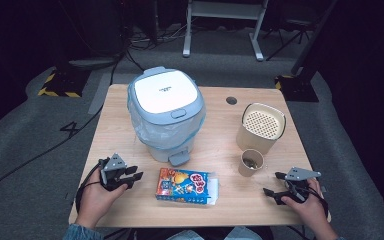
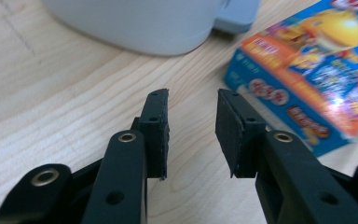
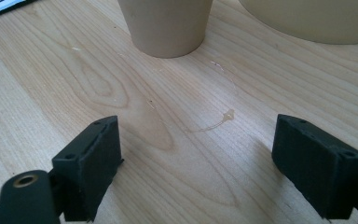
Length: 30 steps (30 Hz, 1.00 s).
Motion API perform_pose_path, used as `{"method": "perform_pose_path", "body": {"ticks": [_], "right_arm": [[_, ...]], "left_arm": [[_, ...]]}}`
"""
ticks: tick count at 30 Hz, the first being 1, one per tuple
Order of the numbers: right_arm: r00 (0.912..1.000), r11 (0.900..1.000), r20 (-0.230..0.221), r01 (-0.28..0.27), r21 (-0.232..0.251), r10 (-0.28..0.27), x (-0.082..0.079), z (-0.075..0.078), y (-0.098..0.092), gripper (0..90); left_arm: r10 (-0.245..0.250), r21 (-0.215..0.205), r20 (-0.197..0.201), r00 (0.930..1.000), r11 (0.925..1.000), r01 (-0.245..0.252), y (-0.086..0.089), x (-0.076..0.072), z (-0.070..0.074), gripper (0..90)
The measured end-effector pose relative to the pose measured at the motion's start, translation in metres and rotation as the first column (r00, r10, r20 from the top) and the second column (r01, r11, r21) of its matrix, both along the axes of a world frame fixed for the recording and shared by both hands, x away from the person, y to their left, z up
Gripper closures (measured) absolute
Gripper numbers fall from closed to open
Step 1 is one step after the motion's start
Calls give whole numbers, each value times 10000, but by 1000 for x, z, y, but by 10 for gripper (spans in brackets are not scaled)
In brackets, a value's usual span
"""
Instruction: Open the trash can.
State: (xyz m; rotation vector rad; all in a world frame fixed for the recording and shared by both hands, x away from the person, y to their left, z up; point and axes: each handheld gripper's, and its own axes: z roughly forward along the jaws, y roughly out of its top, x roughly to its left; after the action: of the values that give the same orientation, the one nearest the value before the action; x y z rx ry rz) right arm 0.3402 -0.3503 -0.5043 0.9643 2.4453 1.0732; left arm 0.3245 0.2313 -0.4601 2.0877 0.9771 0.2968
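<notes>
Resting surface: a wooden desk [image 1: 125,107] is being viewed from above; a small round hole [image 1: 231,100] is being shown near its far edge, right of centre.
Bin: a pale blue pedal bin [image 1: 166,114] with a white lid and a plastic liner is being seen standing in the far-left part of the desk; its pedal is being turned toward the near edge.
Box: a blue and orange printed carton [image 1: 186,185] is being seen lying flat near the near edge, about midway along it, just in front of the bin's pedal; one end flap is being shown open on its right.
Cup: a small tan paper cup [image 1: 251,163] is being seen upright in the right half of the desk, with some dark contents inside that cannot be identified.
Container: a beige tub [image 1: 261,128] with a perforated insert is being seen just behind the cup, toward the far-right corner.
Left gripper: the left gripper [image 1: 132,176] is being held low over the near-left corner; in the left gripper view its jaws are being kept partly apart, with bare wood between them and the box just beyond to one side.
Right gripper: the right gripper [image 1: 274,184] is being held near the near-right corner; in the right gripper view its jaws are being spread wide over bare wood, with the cup well ahead of them.
</notes>
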Motion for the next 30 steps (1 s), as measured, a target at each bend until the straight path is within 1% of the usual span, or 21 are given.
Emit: {"method": "perform_pose_path", "body": {"ticks": [5,6,7,8,9,10,13,14,16,17,18,19,20,21,22,23,24,25,27,29,30], "right_arm": [[10000,10000,-3,-1,3,1,0,0,0,156],[10000,10000,1,-3,0,3,0,0,0,156],[10000,10000,1,-3,0,3,0,0,0,156],[10000,10000,0,-3,1,3,0,0,0,157],[10000,10000,-2,-1,4,1,0,0,0,156],[10000,10000,-2,-1,4,1,0,0,0,156],[10000,10000,1,-4,0,4,0,0,0,156],[10000,10000,1,-4,0,4,0,0,0,156],[10000,10000,-2,-3,5,3,0,0,0,157],[10000,10000,2,-5,2,5,0,0,0,156],[10000,10000,1,-3,2,3,0,0,0,157],[10000,10000,1,-3,2,3,0,0,0,157],[10000,10000,-1,-2,3,2,0,0,0,157],[10000,10000,0,-3,2,3,0,0,0,156],[10000,10000,0,-3,5,3,0,0,0,156],[10000,10000,0,-3,5,3,0,0,0,156],[10000,10000,0,-2,1,2,0,0,0,157],[10000,10000,0,-2,1,2,0,0,0,157],[10000,10000,-3,-1,7,1,0,0,0,157],[10000,10000,1,-1,3,1,0,0,0,156],[10000,10000,1,-1,1,1,0,0,0,157]], "left_arm": [[-419,-424,63,9991,9982,421,-2,-4,16,653],[-600,-950,25,9982,9937,600,-4,-3,20,652],[-600,-950,25,9982,9937,600,-4,-3,20,652],[-641,-1147,29,9979,9913,640,-5,-2,22,652],[-727,-1127,145,9972,9909,739,-7,-2,28,653],[-727,-1127,145,9972,9909,739,-7,-2,28,655],[-1141,-1366,512,9922,9833,1201,-11,-1,47,663],[-1141,-1366,512,9922,9833,1201,-11,-1,47,665],[-1363,-1356,747,9878,9800,1454,-14,1,59,677],[-1363,-1356,747,9878,9800,1454,-14,1,59,681],[-1566,-1378,829,9842,9763,1670,-17,3,68,686],[-1566,-1378,829,9842,9763,1670,-17,3,68,691],[-1653,-1353,868,9824,9750,1760,-19,4,72,695],[-1848,-1269,962,9781,9723,1962,-21,6,80,700],[-1926,-1204,1034,9758,9714,2045,-22,6,84,705],[-1926,-1204,1034,9758,9714,2045,-22,6,84,710],[-2092,-1347,1111,9715,9654,2233,-24,7,93,715],[-2092,-1347,1111,9715,9654,2233,-24,7,93,719],[-2173,-1445,1234,9683,9614,2341,-27,8,101,730],[-2327,-1406,1291,9639,9580,2501,-29,10,109,755],[-2416,-1458,1260,9622,9549,2589,-31,11,116,767]]}}
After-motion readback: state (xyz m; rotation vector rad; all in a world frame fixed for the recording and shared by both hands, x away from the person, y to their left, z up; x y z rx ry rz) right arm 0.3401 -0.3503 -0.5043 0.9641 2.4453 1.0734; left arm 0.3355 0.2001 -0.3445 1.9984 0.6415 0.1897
